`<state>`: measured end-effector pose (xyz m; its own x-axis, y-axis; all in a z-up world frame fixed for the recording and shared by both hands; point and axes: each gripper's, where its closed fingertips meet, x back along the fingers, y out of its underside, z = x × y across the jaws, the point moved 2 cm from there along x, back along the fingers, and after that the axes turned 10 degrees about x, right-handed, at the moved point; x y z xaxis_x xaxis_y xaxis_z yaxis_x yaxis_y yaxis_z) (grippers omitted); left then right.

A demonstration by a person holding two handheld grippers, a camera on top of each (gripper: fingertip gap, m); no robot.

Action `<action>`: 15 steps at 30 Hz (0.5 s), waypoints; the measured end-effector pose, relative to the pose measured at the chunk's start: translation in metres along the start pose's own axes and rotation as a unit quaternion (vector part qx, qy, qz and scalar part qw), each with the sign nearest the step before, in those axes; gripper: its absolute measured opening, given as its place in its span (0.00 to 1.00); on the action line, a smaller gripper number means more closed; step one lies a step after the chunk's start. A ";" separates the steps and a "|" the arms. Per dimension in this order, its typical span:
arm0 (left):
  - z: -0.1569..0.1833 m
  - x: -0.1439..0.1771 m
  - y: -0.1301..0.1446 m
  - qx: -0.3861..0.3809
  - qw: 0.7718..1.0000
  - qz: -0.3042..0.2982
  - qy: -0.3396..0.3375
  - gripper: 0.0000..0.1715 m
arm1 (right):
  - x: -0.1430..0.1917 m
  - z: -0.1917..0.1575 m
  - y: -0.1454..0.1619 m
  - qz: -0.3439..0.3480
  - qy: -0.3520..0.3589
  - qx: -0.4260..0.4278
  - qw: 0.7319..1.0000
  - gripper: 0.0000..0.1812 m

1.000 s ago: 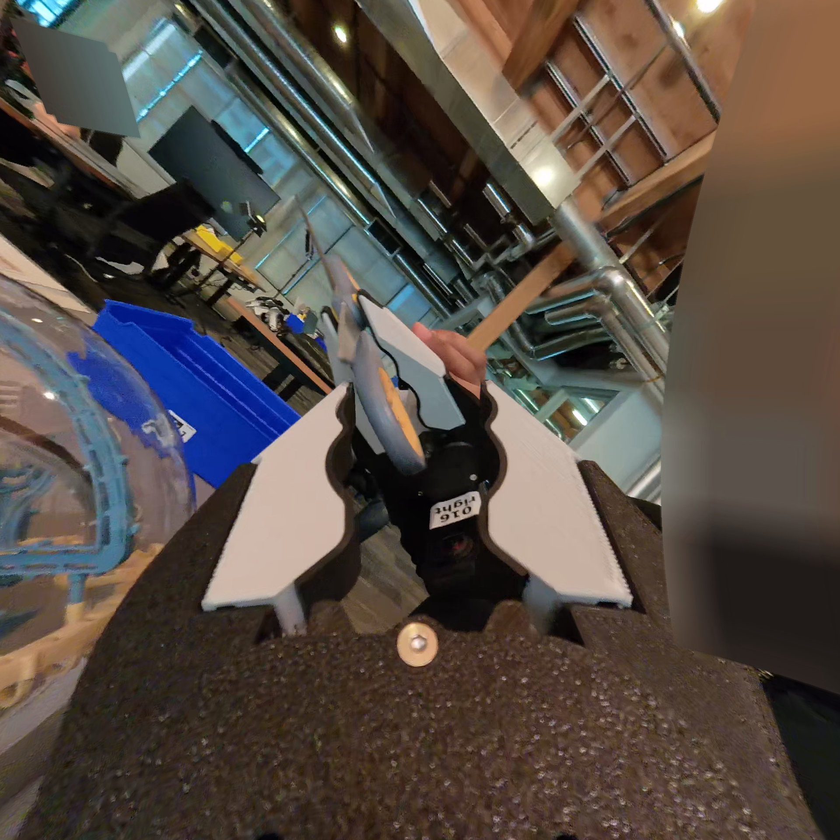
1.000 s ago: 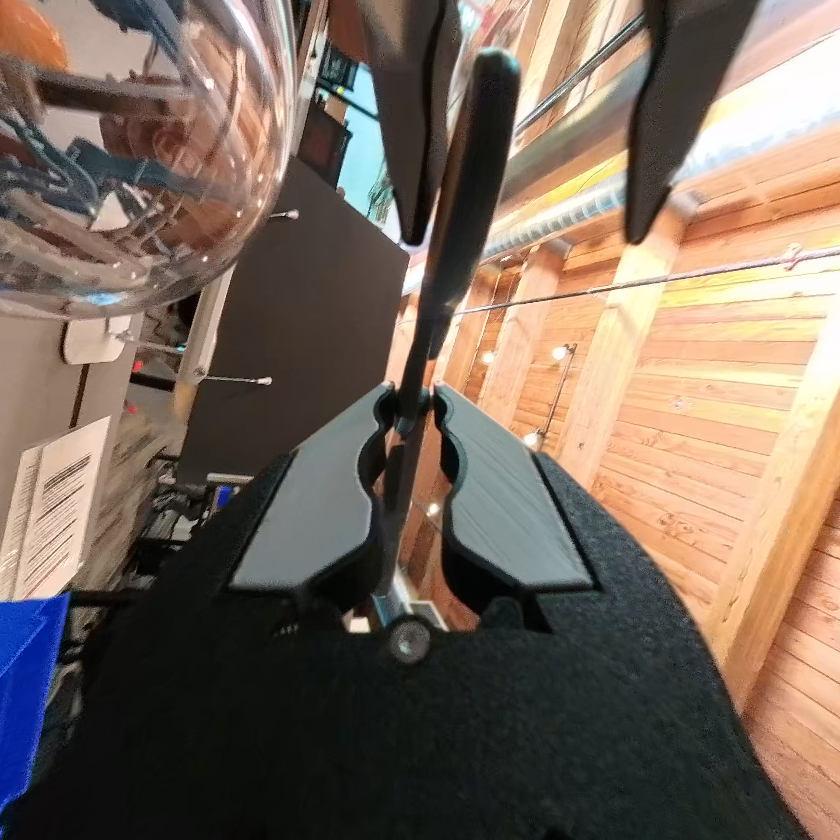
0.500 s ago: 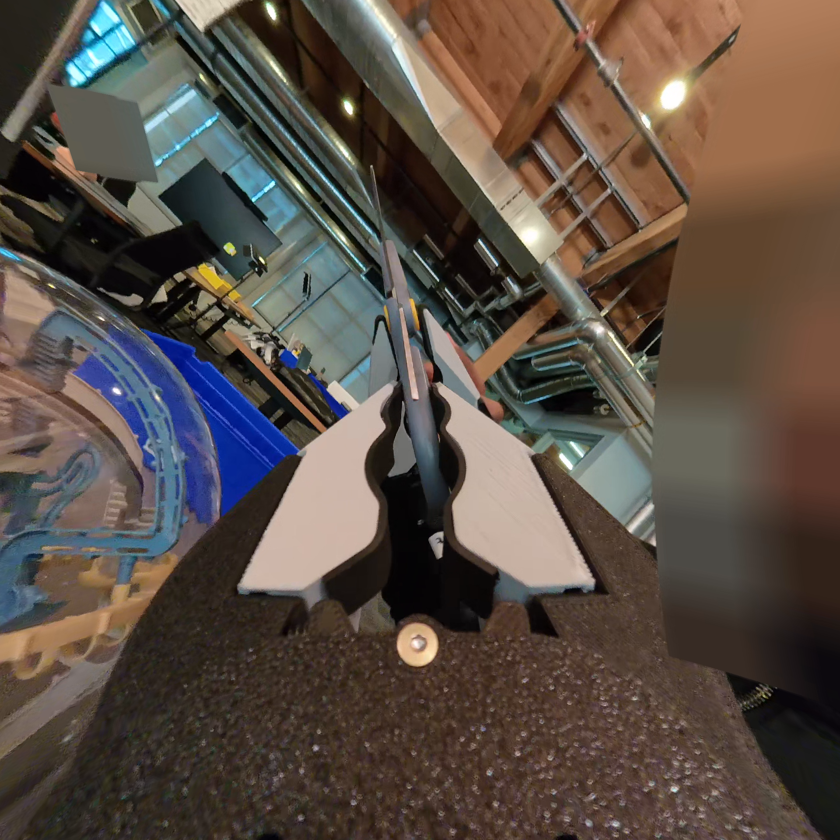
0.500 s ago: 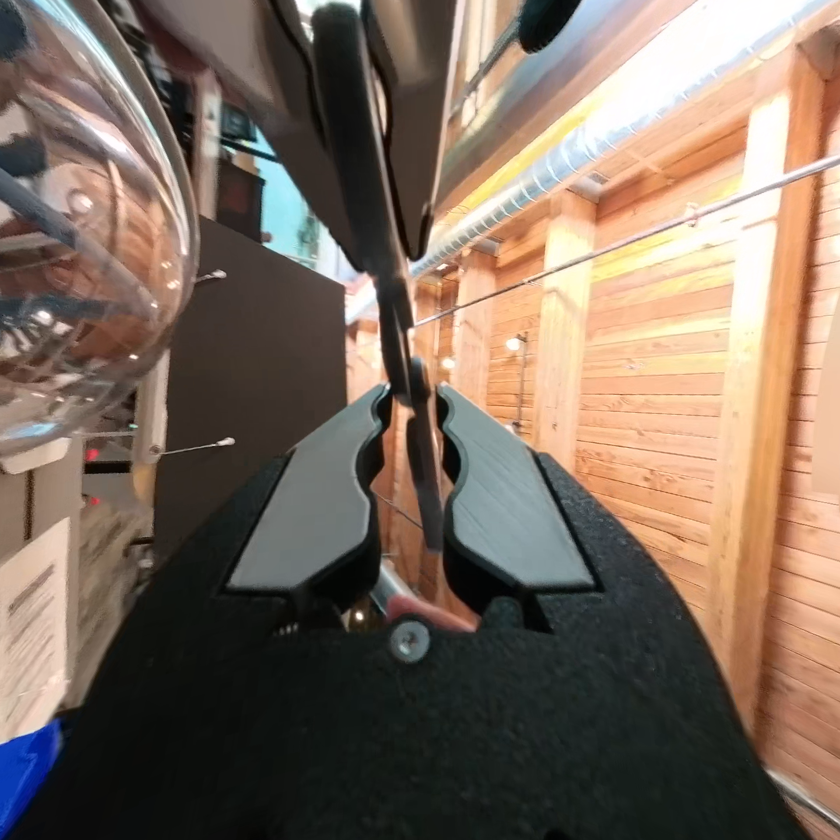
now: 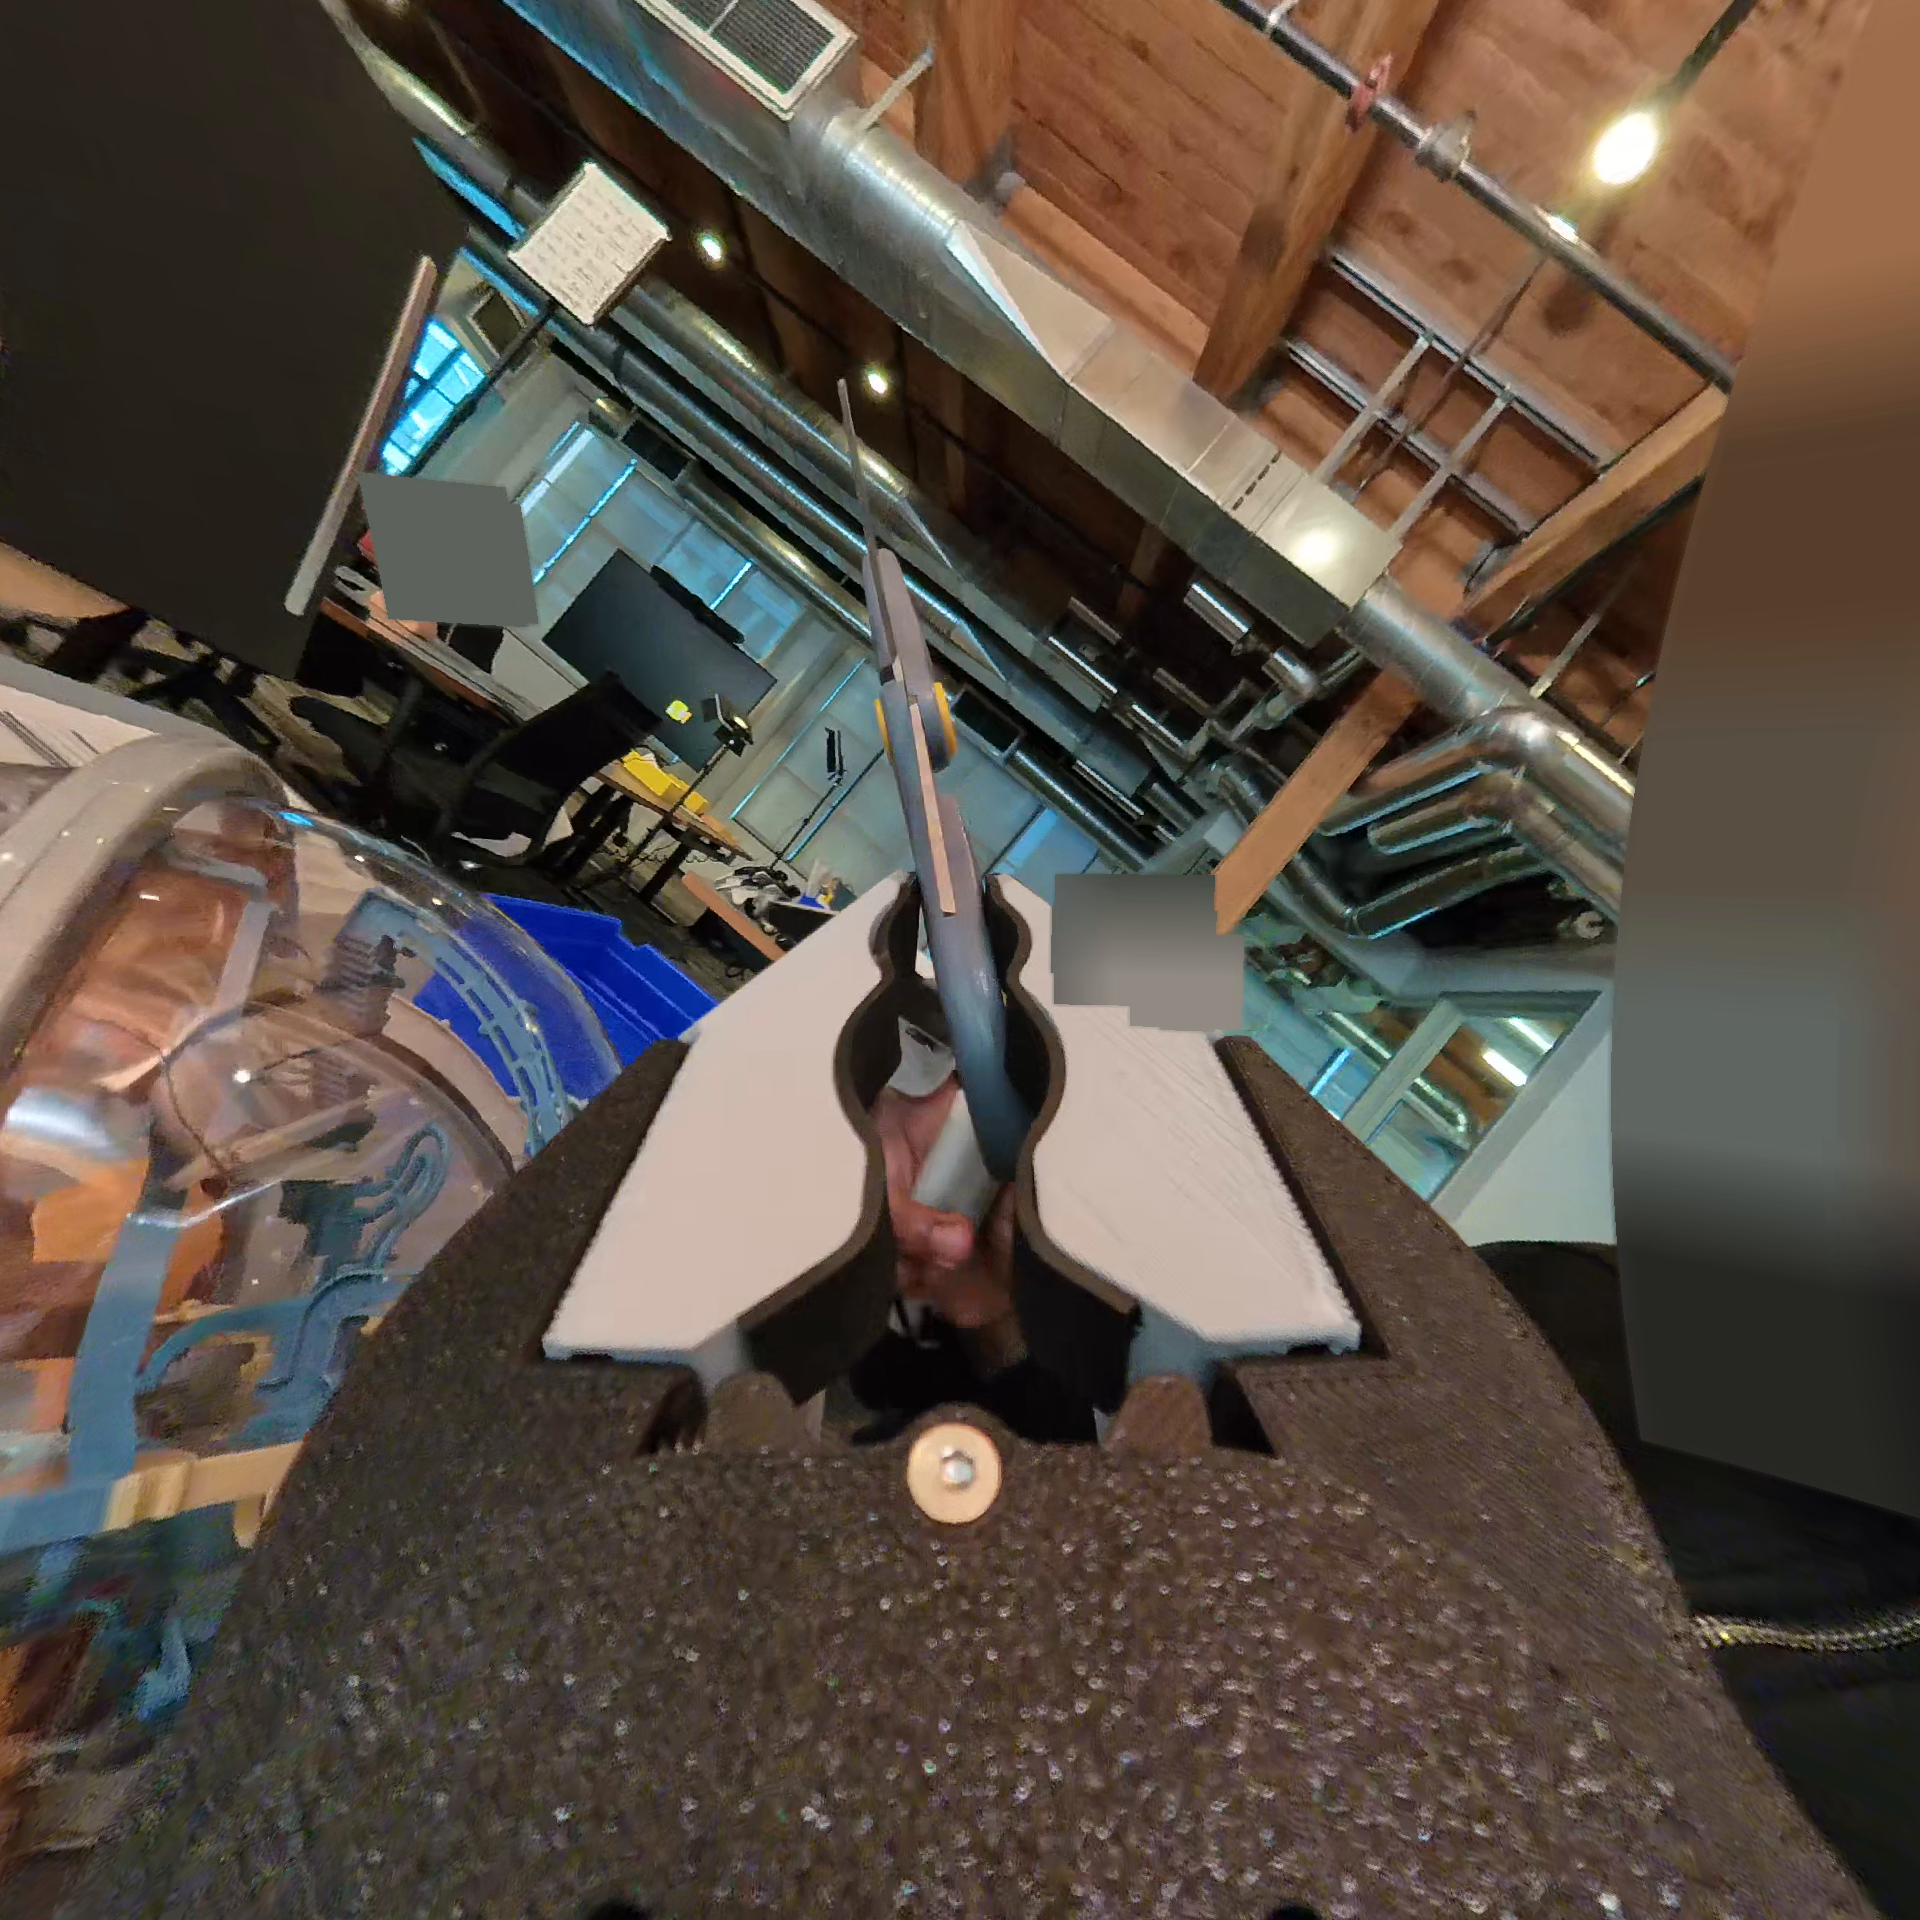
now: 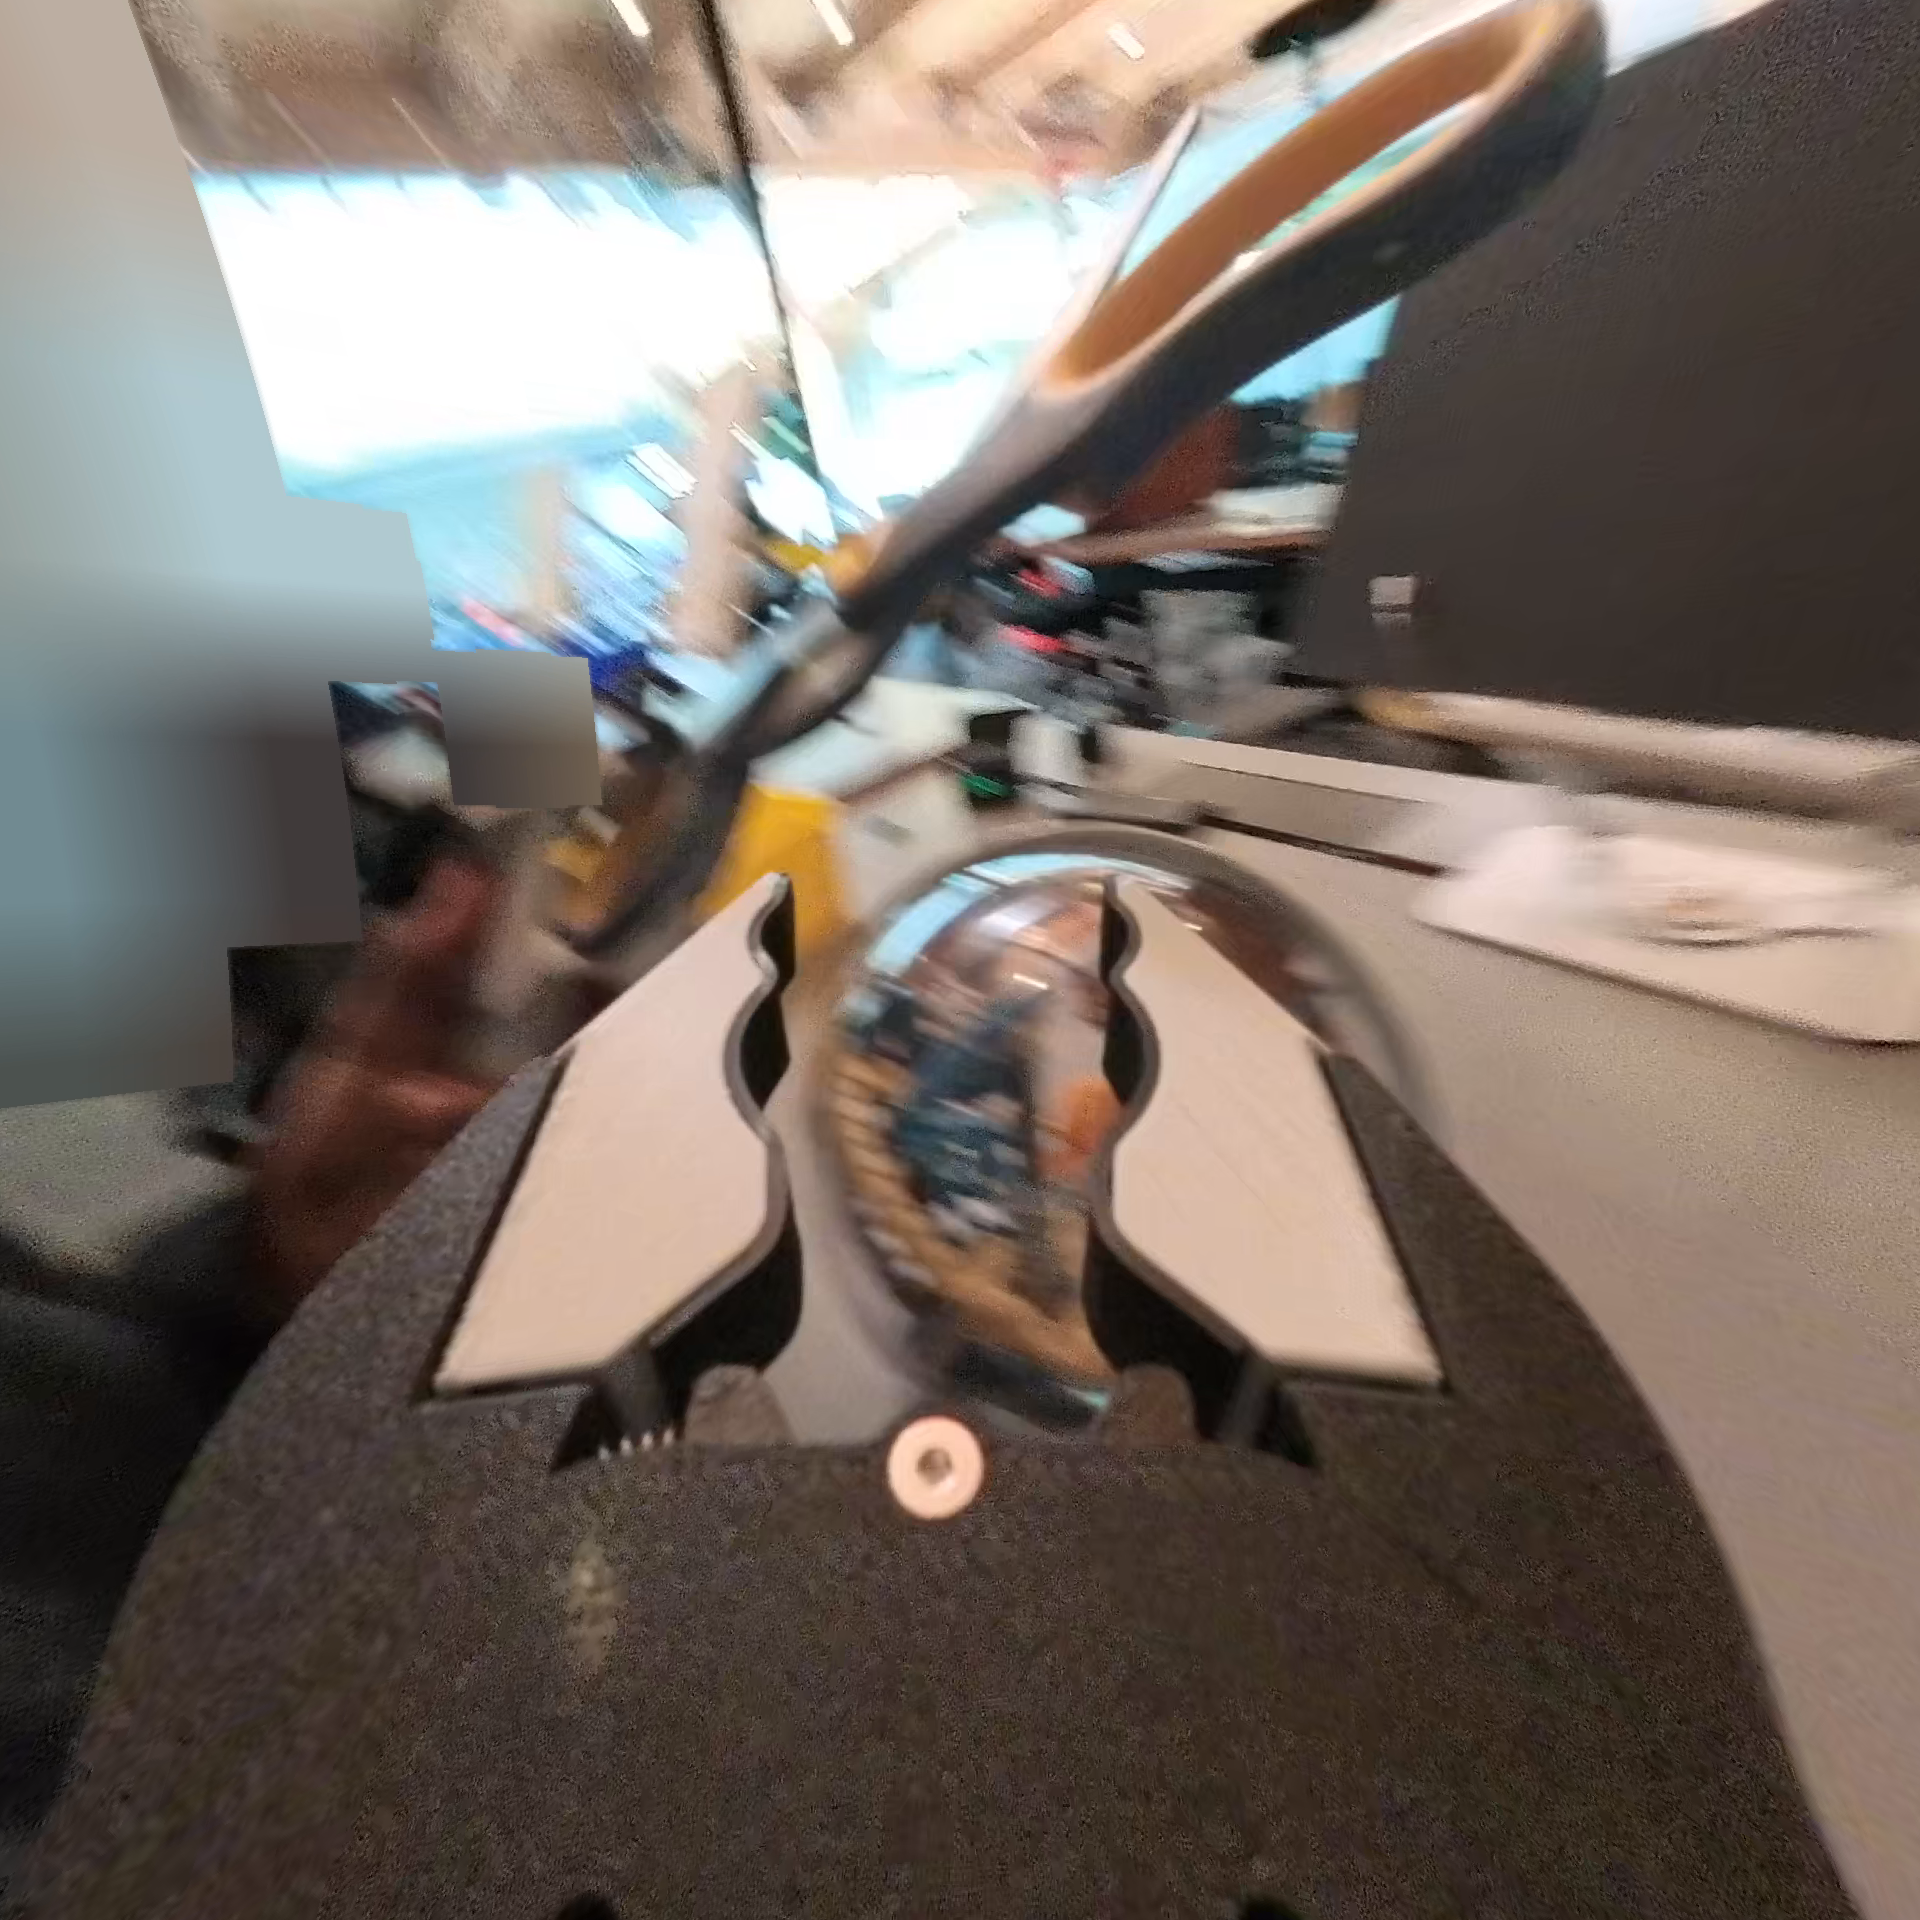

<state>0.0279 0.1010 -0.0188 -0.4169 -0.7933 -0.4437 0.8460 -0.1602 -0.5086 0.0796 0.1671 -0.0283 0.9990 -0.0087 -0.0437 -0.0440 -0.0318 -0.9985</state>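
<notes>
My left gripper [image 5: 945, 896] points up toward the ceiling and is shut on a pair of scissors [image 5: 914, 727] with grey-blue handles and a yellow pivot. The blades stick up past the fingertips. A hand [image 5: 940, 1252] shows behind the jaws. My right gripper [image 6: 940, 904] is open and empty, in a blurred view. A clear plastic sphere [image 6: 966, 1091] with a maze inside lies on the grey table just beyond its fingertips. The scissors [image 6: 1247, 291] hang above it to the upper right. The sphere [image 5: 208, 1091] also sits at the left of the left wrist view.
A blue bin [image 5: 592, 977] stands behind the sphere. A black panel [image 6: 1662, 416] rises at the right of the grey table [image 6: 1610, 1143], with white papers [image 6: 1662, 894] lying in front of it. Ducts and wooden beams run overhead.
My left gripper closed on the scissors handle. My right gripper let go of the blades, opened wider and swung down to face the clear sphere on the table.
</notes>
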 end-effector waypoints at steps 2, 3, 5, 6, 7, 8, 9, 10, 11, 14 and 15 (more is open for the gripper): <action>0.001 -0.001 0.002 -0.014 1.000 -0.002 0.002 0.07 | 0.003 -0.007 -0.016 0.076 -0.068 -0.132 0.986 0.33; 0.002 -0.001 0.004 -0.018 1.000 -0.006 0.005 0.07 | 0.003 -0.005 -0.020 0.098 -0.085 -0.176 0.976 0.33; 0.003 -0.003 0.010 -0.024 0.999 -0.022 0.005 0.07 | 0.001 -0.002 -0.024 0.124 -0.100 -0.227 0.961 0.35; 0.003 -0.005 0.015 -0.028 0.999 -0.033 0.003 0.06 | -0.001 -0.002 -0.028 0.136 -0.110 -0.245 0.954 0.35; 0.002 -0.006 0.020 -0.032 0.999 -0.044 0.000 0.06 | -0.002 -0.003 -0.030 0.145 -0.122 -0.262 0.946 0.35; 0.001 -0.007 0.025 -0.035 0.998 -0.053 -0.002 0.06 | -0.005 -0.004 -0.032 0.147 -0.134 -0.275 0.941 0.35; 0.000 -0.008 0.029 -0.037 0.997 -0.060 -0.004 0.06 | -0.008 -0.005 -0.032 0.143 -0.143 -0.282 0.938 0.34; -0.001 -0.008 0.032 -0.040 0.997 -0.066 -0.006 0.06 | -0.010 -0.006 -0.031 0.135 -0.150 -0.283 0.937 0.28; -0.002 -0.008 0.034 -0.043 0.997 -0.071 -0.008 0.06 | -0.012 -0.007 -0.029 0.132 -0.153 -0.280 0.938 0.21; -0.004 -0.008 0.037 -0.054 0.995 -0.079 -0.014 0.06 | -0.013 -0.005 -0.029 0.138 -0.155 -0.275 0.939 0.10; -0.004 -0.009 0.037 -0.058 0.995 -0.079 -0.016 0.06 | -0.013 -0.005 -0.028 0.139 -0.157 -0.278 0.937 0.09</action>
<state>0.0611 0.1043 -0.0365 -0.5296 -0.7817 -0.3294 0.7261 -0.2170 -0.6524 0.0679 0.1635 0.0008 0.8974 0.1967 -0.3949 -0.2138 -0.5890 -0.7794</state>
